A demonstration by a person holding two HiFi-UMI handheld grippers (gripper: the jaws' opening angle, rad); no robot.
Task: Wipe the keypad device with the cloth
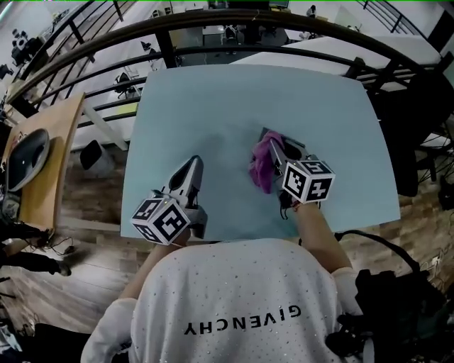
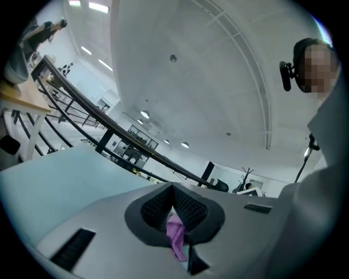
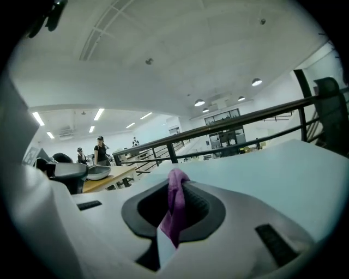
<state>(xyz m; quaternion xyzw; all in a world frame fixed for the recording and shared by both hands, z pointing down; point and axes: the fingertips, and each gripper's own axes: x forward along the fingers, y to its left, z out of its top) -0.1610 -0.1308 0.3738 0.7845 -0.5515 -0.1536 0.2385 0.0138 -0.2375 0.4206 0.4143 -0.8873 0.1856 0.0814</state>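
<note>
The magenta cloth [image 1: 261,166] hangs bunched from my right gripper [image 1: 275,145], which is shut on it over the right middle of the pale blue table [image 1: 213,106]. A dark grey corner of the keypad device [image 1: 292,147] shows just beyond that gripper; the rest is hidden under cloth and gripper. In the right gripper view the cloth [image 3: 174,210] runs up between the pads of the right gripper [image 3: 175,181]. My left gripper [image 1: 193,163] rests apart at the table's front left, shut and empty. In the left gripper view its pads meet [image 2: 172,189], and a purple strip [image 2: 175,235] shows in the slit below them.
A black curved railing [image 1: 213,21] rings the table's far side. A wooden desk [image 1: 50,142] with a dark round object [image 1: 25,159] stands to the left. The table's front edge [image 1: 234,237] lies close to the person's body. Black gear [image 1: 404,305] sits on the floor at right.
</note>
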